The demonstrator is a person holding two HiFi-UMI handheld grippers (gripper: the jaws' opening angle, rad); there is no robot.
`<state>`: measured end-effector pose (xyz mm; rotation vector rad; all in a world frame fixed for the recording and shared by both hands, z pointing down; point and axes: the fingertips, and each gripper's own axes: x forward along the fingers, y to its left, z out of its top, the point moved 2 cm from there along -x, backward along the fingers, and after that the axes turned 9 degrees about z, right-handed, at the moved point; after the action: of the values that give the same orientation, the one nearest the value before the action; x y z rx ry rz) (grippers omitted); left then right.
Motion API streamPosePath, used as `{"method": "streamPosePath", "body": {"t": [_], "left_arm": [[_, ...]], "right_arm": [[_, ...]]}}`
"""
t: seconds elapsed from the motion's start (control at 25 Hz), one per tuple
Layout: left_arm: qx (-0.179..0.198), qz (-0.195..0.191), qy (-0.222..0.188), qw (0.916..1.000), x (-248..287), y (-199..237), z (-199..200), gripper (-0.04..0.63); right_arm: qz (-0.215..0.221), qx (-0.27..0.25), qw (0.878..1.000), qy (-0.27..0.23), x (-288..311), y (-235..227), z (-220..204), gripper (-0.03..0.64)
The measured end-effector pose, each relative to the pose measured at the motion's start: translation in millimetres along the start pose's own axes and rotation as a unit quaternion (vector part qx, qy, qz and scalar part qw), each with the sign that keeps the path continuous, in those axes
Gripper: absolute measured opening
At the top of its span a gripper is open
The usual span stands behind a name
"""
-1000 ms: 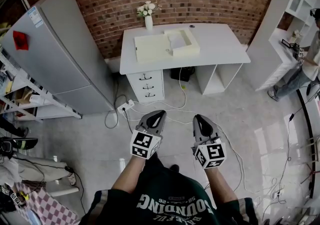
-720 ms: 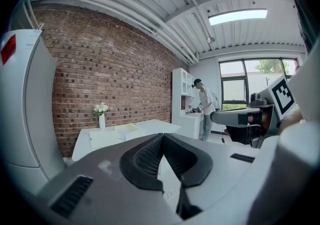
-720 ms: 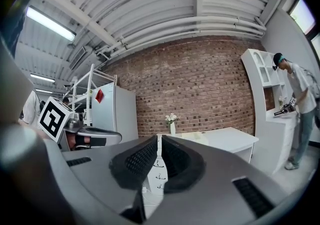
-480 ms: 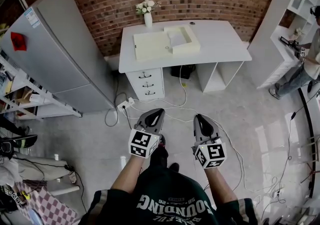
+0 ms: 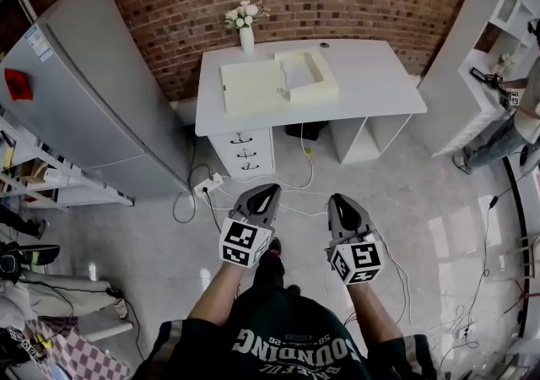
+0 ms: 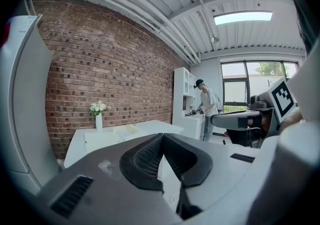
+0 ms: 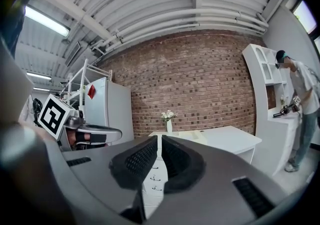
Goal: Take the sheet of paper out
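Observation:
A pale cream box [image 5: 305, 76] with its flat lid [image 5: 251, 85] laid open beside it sits on the white desk [image 5: 371, 83] against the brick wall; a white sheet [image 5: 297, 72] shows inside the box. My left gripper [image 5: 267, 192] and right gripper [image 5: 338, 200] hang side by side over the floor, well short of the desk, both shut and empty. In the left gripper view the jaws [image 6: 161, 136] meet, with the desk [image 6: 150, 128] far ahead. The right gripper view shows its jaws [image 7: 159, 138] closed toward the same desk [image 7: 230, 136].
A grey fridge [image 5: 93, 91] stands left of the desk, a metal rack [image 5: 34, 176] beside it. A vase of white flowers [image 5: 245, 28] sits at the desk's back edge. Cables and a power strip [image 5: 207, 185] lie on the floor ahead. A person [image 5: 515, 121] stands by white shelves at right.
Both grippers and I have moved toward the desk; the desk and fridge sit lower and larger in the head view. The jaws stay shut.

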<state>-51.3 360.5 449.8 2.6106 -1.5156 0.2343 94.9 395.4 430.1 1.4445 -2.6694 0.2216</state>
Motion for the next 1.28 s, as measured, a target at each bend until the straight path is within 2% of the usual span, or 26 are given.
{"method": "streamPosePath", "body": {"t": [0.6,1.28], "left_arm": [[-0.006,-0.025,-0.004,0.9997,95,70,26,0.011],[-0.004,-0.047,-0.008,0.9989,152,129,31,0.011]], "right_arm": [[-0.011,-0.003,1.0,0.002,107,-43,30,0.072],[-0.034,-0.003,0.999,-0.012,183,-61,44,0.072]]}}
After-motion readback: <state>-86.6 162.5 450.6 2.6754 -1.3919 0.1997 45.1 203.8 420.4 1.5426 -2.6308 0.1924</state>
